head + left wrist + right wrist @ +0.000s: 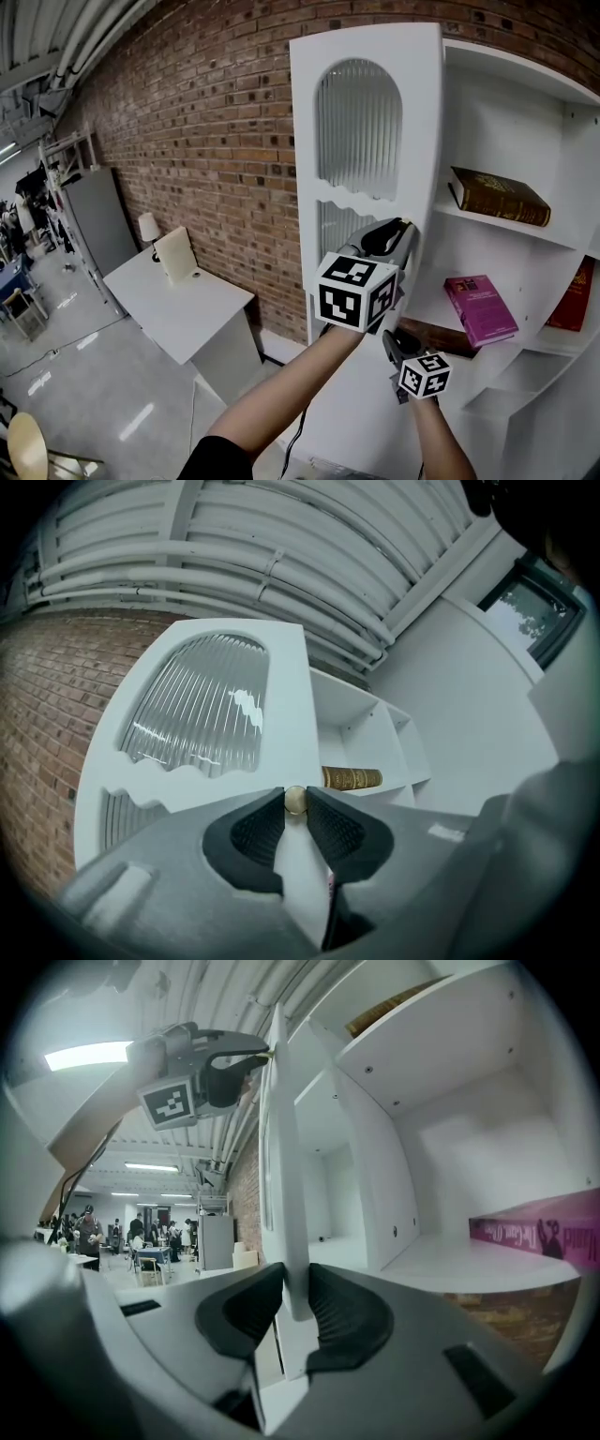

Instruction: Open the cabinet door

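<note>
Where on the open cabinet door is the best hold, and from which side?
The small brass knob near the cabinet door's free edge, approached from the front face. It stands out from the flat panel, narrow enough for the jaws, as the left gripper holds it now.

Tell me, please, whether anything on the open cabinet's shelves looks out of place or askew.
Nothing looks spilled or damaged. Only the books look untidy: the brown book and the magenta book lie flat, the magenta one turned askew, and the red book seems to lean.
</note>
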`<state>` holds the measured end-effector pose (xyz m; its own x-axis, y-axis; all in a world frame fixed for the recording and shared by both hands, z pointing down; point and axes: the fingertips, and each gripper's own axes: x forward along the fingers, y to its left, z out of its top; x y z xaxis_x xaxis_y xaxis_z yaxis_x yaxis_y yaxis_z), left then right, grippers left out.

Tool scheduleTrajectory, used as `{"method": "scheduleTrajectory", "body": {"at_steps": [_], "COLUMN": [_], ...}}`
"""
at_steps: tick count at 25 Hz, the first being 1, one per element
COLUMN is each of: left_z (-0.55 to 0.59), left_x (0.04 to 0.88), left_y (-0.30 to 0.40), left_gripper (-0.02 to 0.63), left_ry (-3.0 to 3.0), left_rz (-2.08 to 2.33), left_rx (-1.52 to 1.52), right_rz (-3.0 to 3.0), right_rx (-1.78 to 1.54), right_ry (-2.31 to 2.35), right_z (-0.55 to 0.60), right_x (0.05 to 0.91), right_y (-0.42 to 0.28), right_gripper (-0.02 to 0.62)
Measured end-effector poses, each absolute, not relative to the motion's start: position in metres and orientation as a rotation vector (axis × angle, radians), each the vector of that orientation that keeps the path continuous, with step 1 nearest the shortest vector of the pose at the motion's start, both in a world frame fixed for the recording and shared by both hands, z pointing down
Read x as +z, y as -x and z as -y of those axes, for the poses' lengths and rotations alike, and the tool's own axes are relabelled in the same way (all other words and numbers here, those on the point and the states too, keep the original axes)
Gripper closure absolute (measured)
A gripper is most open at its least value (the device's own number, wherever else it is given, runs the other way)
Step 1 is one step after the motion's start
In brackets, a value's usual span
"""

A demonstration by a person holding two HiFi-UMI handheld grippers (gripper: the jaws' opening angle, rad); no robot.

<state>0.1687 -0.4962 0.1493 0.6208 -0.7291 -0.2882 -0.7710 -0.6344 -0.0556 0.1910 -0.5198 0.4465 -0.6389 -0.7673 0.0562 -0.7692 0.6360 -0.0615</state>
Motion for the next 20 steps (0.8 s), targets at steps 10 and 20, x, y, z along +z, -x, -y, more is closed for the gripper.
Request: {"method": "scheduleTrajectory", "body": {"at_steps": [10, 20], "left_z": [0.488, 0.477], "left_x": [0.151, 0.153], "left_y": [-0.162, -0.153], "left_gripper": [0.526, 0.526], "left_ry": [2.721, 2.713], "left_rz": [-1.323, -1.39], "left_rx": [0.395, 0.375], "right_rz": [2.813, 2.82], "right_rx": [0.166, 0.153], "right_ry": [-1.303, -1.267], "right_z": [0.508, 0.495], "right_x": [0.448, 0.449], "right_y": [-0.187, -0.179], "right_gripper": [0.517, 0.523]}}
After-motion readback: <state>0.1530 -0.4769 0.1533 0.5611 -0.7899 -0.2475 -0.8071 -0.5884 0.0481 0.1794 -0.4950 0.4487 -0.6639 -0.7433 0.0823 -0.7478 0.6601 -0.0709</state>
